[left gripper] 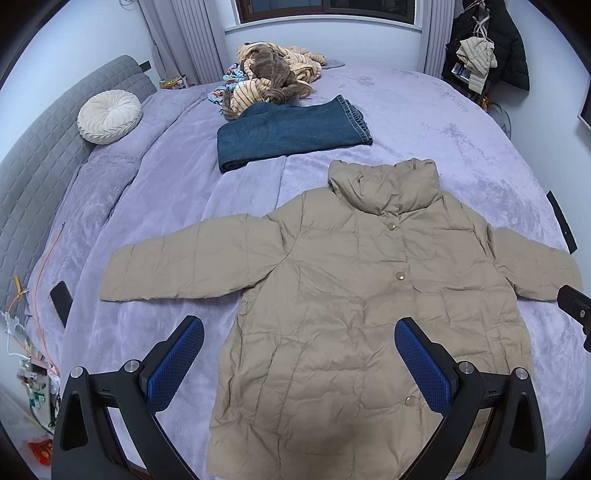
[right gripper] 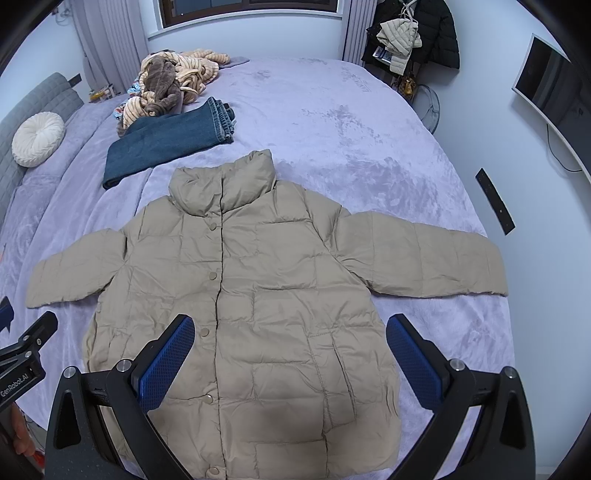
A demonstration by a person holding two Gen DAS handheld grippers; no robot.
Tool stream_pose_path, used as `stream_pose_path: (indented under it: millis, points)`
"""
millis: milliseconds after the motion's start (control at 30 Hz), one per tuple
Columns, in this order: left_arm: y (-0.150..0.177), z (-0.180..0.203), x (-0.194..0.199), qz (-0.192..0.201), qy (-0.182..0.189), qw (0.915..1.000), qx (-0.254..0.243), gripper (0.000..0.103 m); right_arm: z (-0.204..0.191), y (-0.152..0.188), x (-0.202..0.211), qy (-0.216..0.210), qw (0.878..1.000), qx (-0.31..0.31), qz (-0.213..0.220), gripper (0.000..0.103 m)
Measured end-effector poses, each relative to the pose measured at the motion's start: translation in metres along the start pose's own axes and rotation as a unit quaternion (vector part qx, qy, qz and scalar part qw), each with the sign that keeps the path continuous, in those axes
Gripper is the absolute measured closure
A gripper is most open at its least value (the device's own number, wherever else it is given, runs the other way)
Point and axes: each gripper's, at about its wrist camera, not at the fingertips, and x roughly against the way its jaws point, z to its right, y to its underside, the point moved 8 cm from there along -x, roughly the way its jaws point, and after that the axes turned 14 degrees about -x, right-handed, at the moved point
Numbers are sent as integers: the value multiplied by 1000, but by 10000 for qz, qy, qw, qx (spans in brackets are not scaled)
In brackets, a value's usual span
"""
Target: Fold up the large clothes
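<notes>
A beige puffer jacket point(left gripper: 343, 295) lies flat and buttoned on the lilac bed, collar away from me, both sleeves spread out sideways. It also shows in the right wrist view point(right gripper: 258, 295). My left gripper point(left gripper: 299, 328) is open and empty, hovering above the jacket's lower left part. My right gripper point(right gripper: 290, 325) is open and empty above the jacket's lower right part. The right gripper's tip shows at the right edge of the left wrist view point(left gripper: 576, 306); the left gripper shows at the left edge of the right wrist view point(right gripper: 26, 350).
Folded blue jeans point(left gripper: 291, 133) lie beyond the collar, with a heap of striped plush clothes point(left gripper: 273, 74) behind. A round white cushion point(left gripper: 109, 116) sits by the grey headboard point(left gripper: 33, 155). A black phone point(left gripper: 61, 299) lies at the bed's left. A coat rack point(right gripper: 410, 33) and wall TV point(right gripper: 550, 85) stand at right.
</notes>
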Motion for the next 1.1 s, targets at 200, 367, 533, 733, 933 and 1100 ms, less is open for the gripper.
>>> stream_pose_path:
  millis: [200, 367, 533, 733, 933, 1100]
  points:
    - [9, -7, 2, -17, 5, 10000, 25, 0, -1, 0, 1, 6, 10000, 5, 0, 0]
    - [9, -9, -2, -54, 9, 10000, 50, 0, -1, 0, 1, 4, 10000, -1, -5, 0]
    - [8, -10, -5, -90, 20, 9999, 68, 0, -2, 1, 0, 16, 10000, 4, -20, 0]
    - [9, -10, -8, -117, 21, 9999, 77, 0, -4, 3, 0, 19, 10000, 5, -30, 0]
    - [9, -12, -9, -139, 30, 9999, 84, 0, -6, 5, -2, 20, 10000, 12, -38, 0]
    - [13, -19, -13, -199, 48, 9997, 128, 0, -11, 10, -6, 3, 10000, 7, -72, 0]
